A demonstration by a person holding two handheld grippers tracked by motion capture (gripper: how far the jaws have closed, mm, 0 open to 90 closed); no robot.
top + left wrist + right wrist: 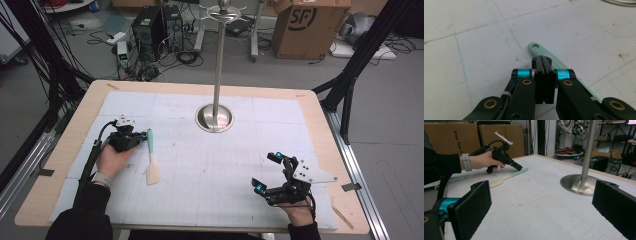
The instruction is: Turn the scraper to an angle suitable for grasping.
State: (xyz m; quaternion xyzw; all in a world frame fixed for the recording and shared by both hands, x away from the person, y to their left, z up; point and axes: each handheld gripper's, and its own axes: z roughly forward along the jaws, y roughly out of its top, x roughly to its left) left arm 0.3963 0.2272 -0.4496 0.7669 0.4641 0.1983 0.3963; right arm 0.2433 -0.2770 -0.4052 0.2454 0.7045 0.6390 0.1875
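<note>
A spatula [151, 160] with a mint-green handle and a cream blade lies flat on the white mat, left of centre. My left gripper [144, 136] is shut, jaws pressed together, its tips over the far part of the handle. In the left gripper view the handle [536, 48], with a hole in its end, passes under the shut left gripper [544, 60] rather than between the jaws. My right gripper [265, 171] stands open and empty at the front right, well away from the spatula. The right gripper view also takes in the spatula [506, 178] and the left gripper [517, 167].
A metal stand with a round base [214, 119] and a tall pole rises at the middle back of the mat [210, 165]. The wooden table's edge [320, 125] frames the mat. Boxes, computers and cables sit on the floor beyond.
</note>
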